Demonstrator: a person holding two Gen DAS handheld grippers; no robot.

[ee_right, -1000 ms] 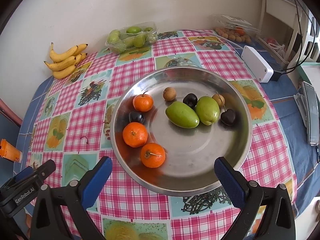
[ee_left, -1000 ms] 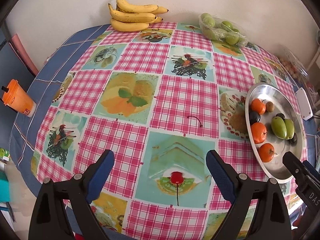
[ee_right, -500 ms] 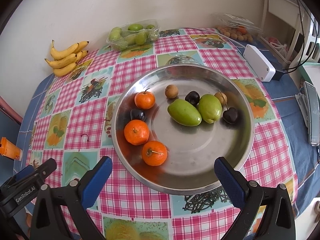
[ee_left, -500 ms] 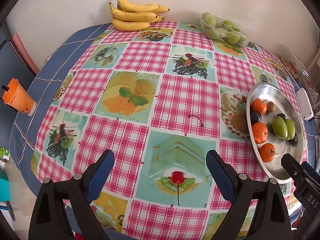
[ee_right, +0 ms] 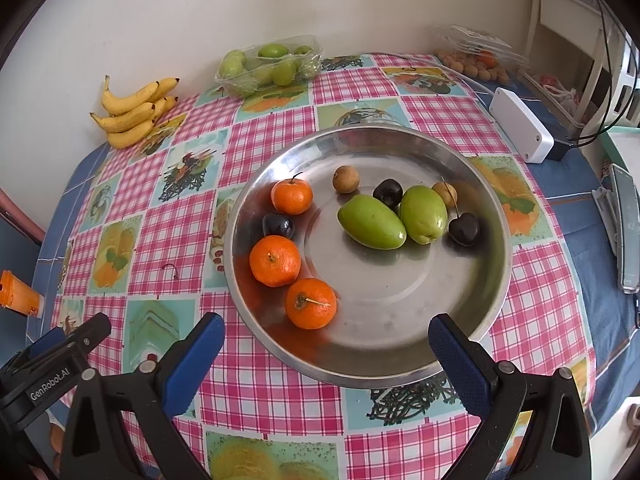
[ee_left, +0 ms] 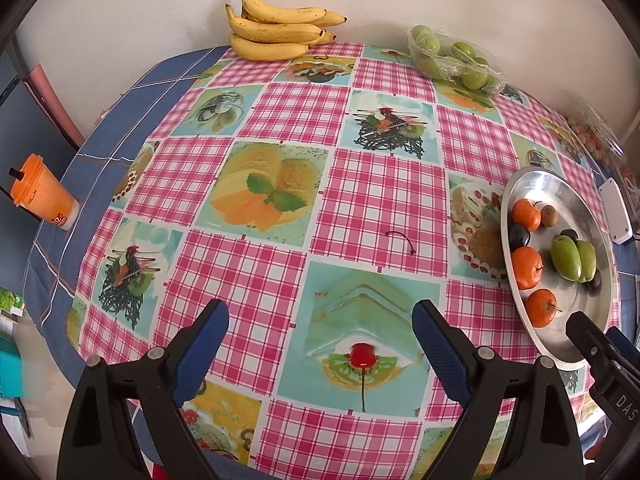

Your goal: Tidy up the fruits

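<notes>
A round steel plate [ee_right: 400, 364] sits on the checked tablecloth and holds three oranges [ee_right: 275, 261], two green fruits [ee_right: 371, 222], dark cherries [ee_right: 464, 229] and small brown fruits [ee_right: 346, 179]. My right gripper [ee_right: 326, 340] is open and empty just before the plate's near rim. My left gripper [ee_left: 320, 330] is open and empty above the cloth, left of the plate [ee_left: 532, 176]. A banana bunch [ee_left: 276, 32] lies at the far edge.
A clear pack of green fruits [ee_left: 452, 58] sits by the wall. An orange cup [ee_left: 42, 196] stands at the left edge. A white box [ee_right: 520, 124] and a clear punnet of small fruits [ee_right: 476, 56] are at the far right. A loose cherry stem [ee_left: 402, 240] lies mid-table.
Both grippers have drifted slightly; the views shift a little. Nothing on the table has moved.
</notes>
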